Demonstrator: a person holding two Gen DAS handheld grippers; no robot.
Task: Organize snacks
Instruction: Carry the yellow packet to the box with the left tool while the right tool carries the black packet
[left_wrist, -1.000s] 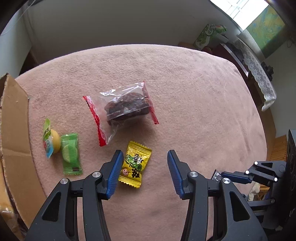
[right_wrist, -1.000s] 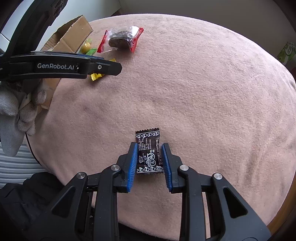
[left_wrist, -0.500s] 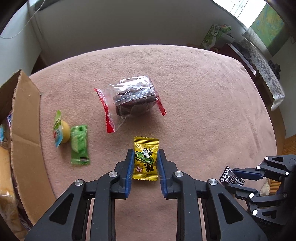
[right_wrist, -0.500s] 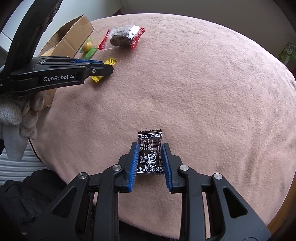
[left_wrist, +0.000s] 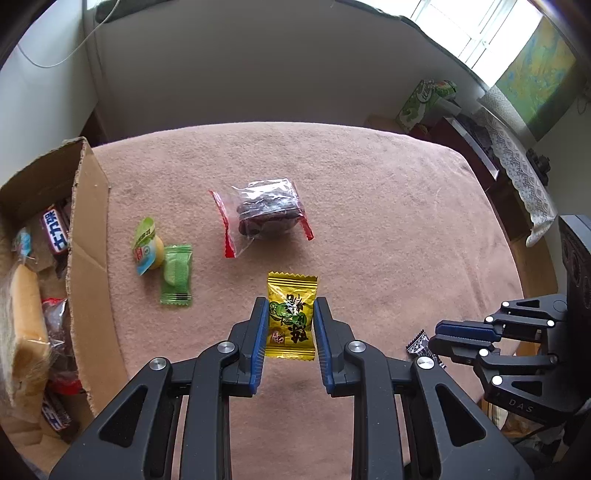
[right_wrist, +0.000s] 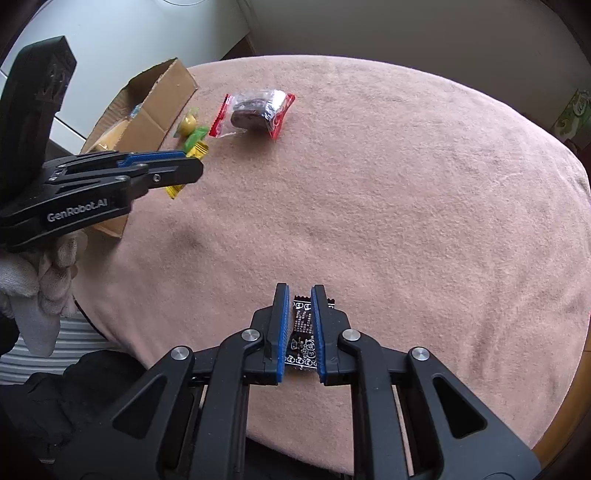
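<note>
The left gripper (left_wrist: 291, 320) is now closed on the yellow candy (left_wrist: 291, 314), its blue-padded fingers (left_wrist: 260, 325) pressed against both long edges of the wrapper. A second ago those fingers were spread wide, with the candy lying loose between them on the worktop (left_wrist: 388, 221); half a second ago they were drawn in around it. Now more of the cardboard box (left_wrist: 90, 266) is seen at the left than before, with chocolate bars and other packets already inside, which suggests the gripper has been raised and drawn back. Whether the candy is fully clear of the cloth cannot be told.

The right gripper (right_wrist: 298, 325) is pinched on the black sachet (right_wrist: 304, 332), and the gap between its fingers is narrower than it was a second ago, so the grip has been tightened. In the left wrist view the sachet appears held at the worktop's near edge.

Three snacks are left untouched on the cloth: the clear bag with red edges (left_wrist: 264, 218), the green candy (left_wrist: 177, 275) and the small yellow jelly cup (left_wrist: 147, 247), the last two touching each other just beside the box flap.

Both pickups are judged secured, so two items are ready to be carried to the box, which lies to the left of both grippers. The thin wrappers could slip if the grip is loosened during the move.
</note>
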